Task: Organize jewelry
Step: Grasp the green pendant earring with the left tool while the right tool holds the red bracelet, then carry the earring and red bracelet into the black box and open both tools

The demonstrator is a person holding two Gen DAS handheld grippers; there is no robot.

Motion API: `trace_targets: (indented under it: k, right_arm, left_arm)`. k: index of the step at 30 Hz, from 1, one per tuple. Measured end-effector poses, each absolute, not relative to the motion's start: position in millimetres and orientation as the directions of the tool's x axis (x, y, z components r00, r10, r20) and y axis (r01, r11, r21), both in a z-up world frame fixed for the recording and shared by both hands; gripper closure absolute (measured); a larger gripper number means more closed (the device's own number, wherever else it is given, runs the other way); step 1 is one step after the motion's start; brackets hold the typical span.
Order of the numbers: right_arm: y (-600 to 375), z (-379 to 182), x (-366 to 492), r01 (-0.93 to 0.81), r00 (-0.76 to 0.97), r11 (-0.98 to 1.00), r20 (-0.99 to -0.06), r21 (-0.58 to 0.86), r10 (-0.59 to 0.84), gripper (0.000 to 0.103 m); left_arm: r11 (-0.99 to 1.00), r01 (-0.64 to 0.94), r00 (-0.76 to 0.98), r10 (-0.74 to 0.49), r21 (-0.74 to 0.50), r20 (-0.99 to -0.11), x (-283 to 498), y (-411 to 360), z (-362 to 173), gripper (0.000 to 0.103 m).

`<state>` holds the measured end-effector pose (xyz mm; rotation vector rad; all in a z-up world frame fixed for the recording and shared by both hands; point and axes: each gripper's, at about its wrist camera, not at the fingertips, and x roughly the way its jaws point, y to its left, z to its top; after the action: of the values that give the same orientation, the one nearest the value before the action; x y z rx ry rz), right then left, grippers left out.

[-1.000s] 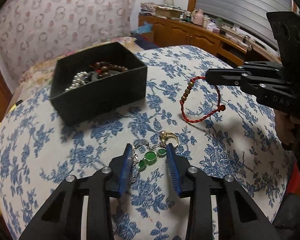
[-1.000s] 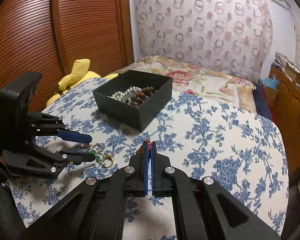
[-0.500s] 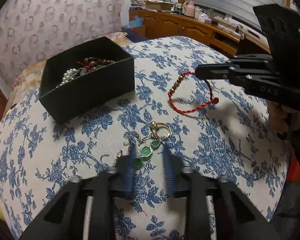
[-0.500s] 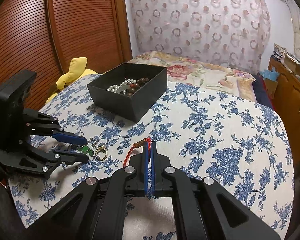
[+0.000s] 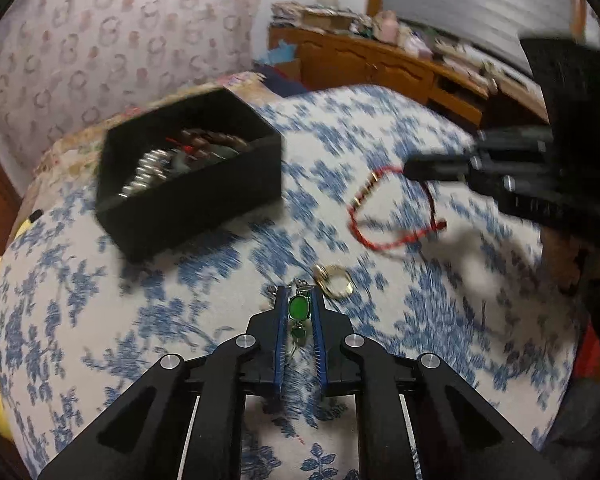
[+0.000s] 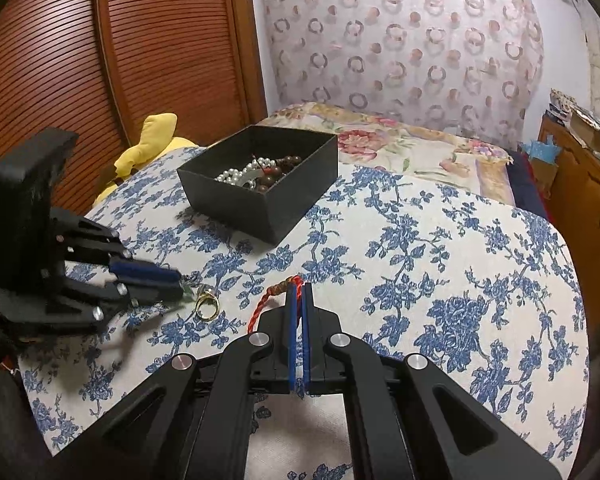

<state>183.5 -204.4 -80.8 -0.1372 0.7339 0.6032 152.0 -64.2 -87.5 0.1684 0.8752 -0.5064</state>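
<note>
The green-stone piece (image 5: 299,307) sits between the blue pads of the left claw (image 5: 299,300), which is drawn narrow around it; a thin chain trails from it back between the fingers, and a second, darker green stone hangs just below the first. Just beside it on the right lies a gold ring (image 5: 334,282), resting on the desk (image 5: 440,320) with its blue-flowered cloth. The red cord bracelet (image 5: 392,216) with its gold beads hangs from the right claw (image 6: 299,292), whose pads are pinched almost together on the cord; part of the loop rests on the cloth. No writing can be read in either view, since the left view is blurred by motion; the marking on the right claw's body is too smeared to make out.

Further back on the desk stands the black box (image 6: 260,184), open at the top, holding a white pearl strand and dark brown beads. It is well apart from both claws. Beyond the desk are a flowered bedspread (image 6: 400,148), a ring-patterned curtain (image 6: 400,40), a slatted wooden door (image 6: 120,60), a yellow soft toy (image 6: 148,148) and a cluttered wooden cabinet (image 5: 380,64).
</note>
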Motion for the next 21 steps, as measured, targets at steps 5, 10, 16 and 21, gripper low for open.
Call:
trace_targets:
  k: [5,10,16,21]
  right_arm:
    - [-200,-66,186,-0.576,0.595,0.813,-0.640,0.082,0.486,0.100]
    - [-192,-49,190,-0.592,0.611,0.803,-0.608,0.074,0.507,0.100]
    - [-182,-32,197,-0.612,0.623,0.789,-0.581,0.057,0.524,0.100]
    - [-172,-15,209,-0.626,0.634,0.778,-0.550,0.048,0.544,0.100]
  left_arm:
    - [0.887,0.449,0.597,-0.390,-0.110,-0.701,157,-45,-49,0.093]
    - [0.892,0.435,0.636,-0.402,-0.124,-0.659,166,-35,-23,0.093]
    - [0.902,0.418,0.679,-0.390,-0.109,-0.622,177,-28,1,0.093]
    - [0.911,0.400,0.705,-0.375,-0.100,-0.602,190,-23,13,0.093]
